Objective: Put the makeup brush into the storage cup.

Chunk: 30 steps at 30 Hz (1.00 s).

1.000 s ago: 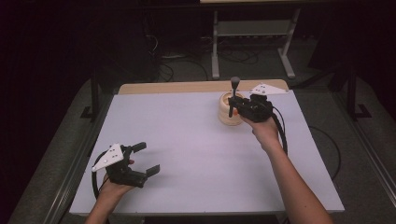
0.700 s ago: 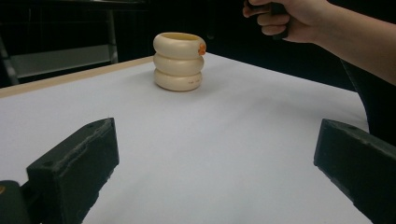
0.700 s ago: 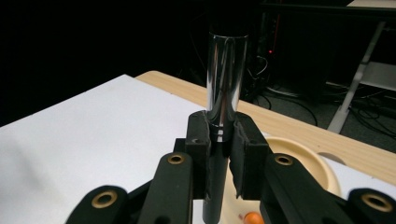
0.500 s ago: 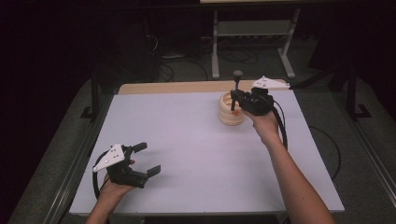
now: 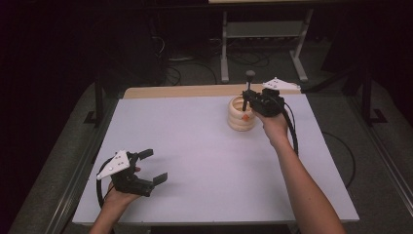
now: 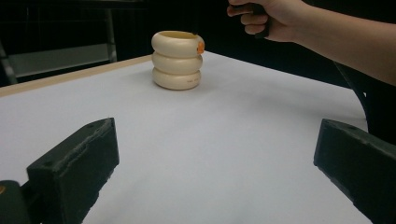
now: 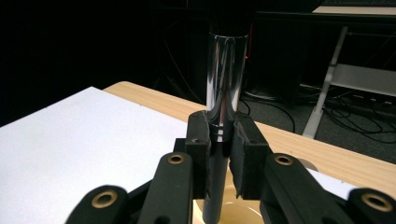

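Note:
A cream holder [image 5: 241,117] shaped like three stacked rings, with a small orange mark, stands at the far right of the white table [image 5: 195,161]. My right gripper [image 5: 249,100] hangs just above its rim, shut on an upright shiny metal rod [image 5: 249,87] with a dark knob on top. In the right gripper view the rod [image 7: 225,84] rises between the pads and its lower end reaches down toward the holder's opening [image 7: 243,214]. My left gripper [image 5: 153,165] rests open at the near left corner, nothing between its jaws. From there the holder [image 6: 177,60] stands far ahead.
A strip of bare wood [image 5: 185,91] runs along the table's far edge. Behind it the floor holds cables and a white metal stand [image 5: 263,34]. The person's right forearm [image 5: 302,185] crosses the table's right side.
The right gripper has lifted the rod a little higher over the holder and shifted slightly to the right. The left gripper has stayed put.

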Available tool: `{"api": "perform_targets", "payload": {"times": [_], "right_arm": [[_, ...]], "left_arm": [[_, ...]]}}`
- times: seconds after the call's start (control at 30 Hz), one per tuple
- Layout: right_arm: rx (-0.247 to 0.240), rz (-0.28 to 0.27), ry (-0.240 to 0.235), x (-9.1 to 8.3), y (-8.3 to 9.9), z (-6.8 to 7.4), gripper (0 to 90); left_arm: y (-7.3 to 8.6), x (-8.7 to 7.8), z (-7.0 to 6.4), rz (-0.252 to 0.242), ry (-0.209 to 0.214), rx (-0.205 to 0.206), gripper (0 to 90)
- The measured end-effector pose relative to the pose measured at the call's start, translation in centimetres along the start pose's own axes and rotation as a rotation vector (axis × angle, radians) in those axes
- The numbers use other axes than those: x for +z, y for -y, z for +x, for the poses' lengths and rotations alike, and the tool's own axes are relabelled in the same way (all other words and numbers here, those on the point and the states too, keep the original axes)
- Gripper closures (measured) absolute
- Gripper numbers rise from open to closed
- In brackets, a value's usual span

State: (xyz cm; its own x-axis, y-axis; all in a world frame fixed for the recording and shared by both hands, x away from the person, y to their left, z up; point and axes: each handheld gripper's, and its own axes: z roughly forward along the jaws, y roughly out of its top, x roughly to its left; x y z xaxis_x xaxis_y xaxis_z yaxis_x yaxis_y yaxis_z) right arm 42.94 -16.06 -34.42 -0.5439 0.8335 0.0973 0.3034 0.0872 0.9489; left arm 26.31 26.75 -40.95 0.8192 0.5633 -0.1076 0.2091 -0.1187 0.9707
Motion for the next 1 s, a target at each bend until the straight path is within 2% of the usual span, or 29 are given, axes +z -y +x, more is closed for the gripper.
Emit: {"api": "perform_targets", "payload": {"times": [0.3, 0.53, 1.0], "right_arm": [[0.024, -0.007, 0.036, 0.8, 0.6, -1.0, 77.6], [0.029, 0.015, 0.049, 1.5, 1.1, -1.5, 77.3], [0.025, 0.048, 0.048, 2.5, 1.8, -1.5, 77.3]], "left_arm": [[0.0, 0.0, -0.1, -0.001, 0.008, -0.001, 0.5], [0.0, 0.0, -0.1, -0.003, 0.008, 0.001, 0.4], [0.0, 0.0, 0.0, -0.005, 0.011, 0.002, 0.4]]}}
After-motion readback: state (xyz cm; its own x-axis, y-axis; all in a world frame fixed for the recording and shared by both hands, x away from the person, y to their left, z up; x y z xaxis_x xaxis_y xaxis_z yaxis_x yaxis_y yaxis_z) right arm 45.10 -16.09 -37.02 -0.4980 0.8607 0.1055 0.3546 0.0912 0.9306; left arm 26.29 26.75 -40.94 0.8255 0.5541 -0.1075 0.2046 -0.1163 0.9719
